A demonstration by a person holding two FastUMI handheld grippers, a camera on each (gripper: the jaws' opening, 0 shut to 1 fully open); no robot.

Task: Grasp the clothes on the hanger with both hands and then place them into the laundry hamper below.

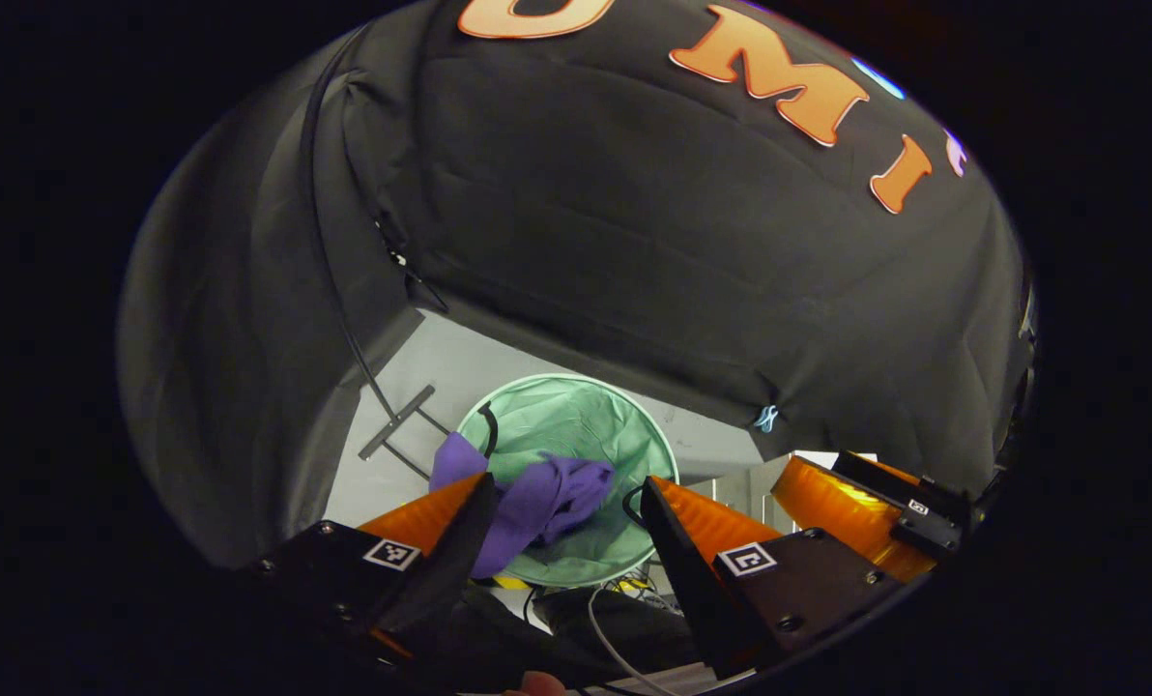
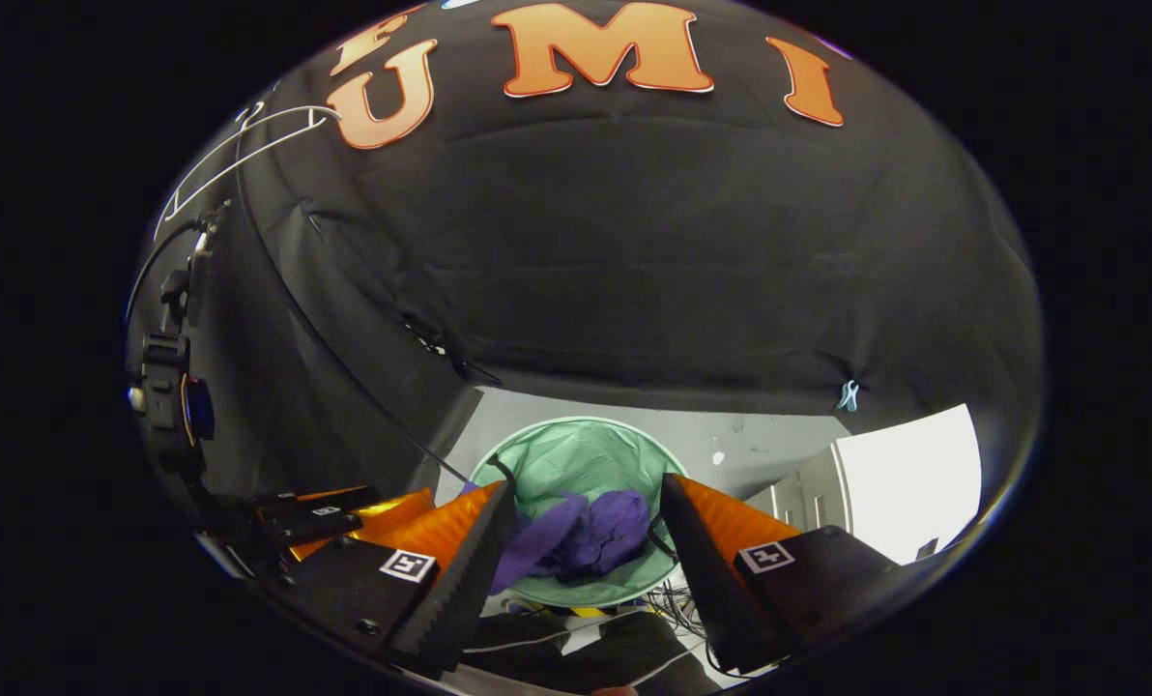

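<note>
A round green laundry hamper [image 1: 576, 416] [image 2: 586, 449] stands on the pale floor below both grippers. A purple garment [image 1: 537, 503] [image 2: 600, 532] lies crumpled inside it, with one end draped over the near left rim. My left gripper [image 1: 566, 481] hangs above the hamper, open, with nothing between its fingers. My right gripper [image 2: 586, 481] is also above the hamper and open, holding nothing. In the left gripper view the right gripper [image 1: 866, 503] shows at the right. In the right gripper view the left gripper [image 2: 344, 517] shows at the lower left.
A bare white wire hanger [image 2: 247, 145] hangs high at the upper left. A black device on a stand [image 2: 165, 387] sits at the left. A metal bracket [image 1: 397, 422] and a black cable [image 1: 344, 319] lie left of the hamper. Loose wires [image 1: 624, 580] lie near its front.
</note>
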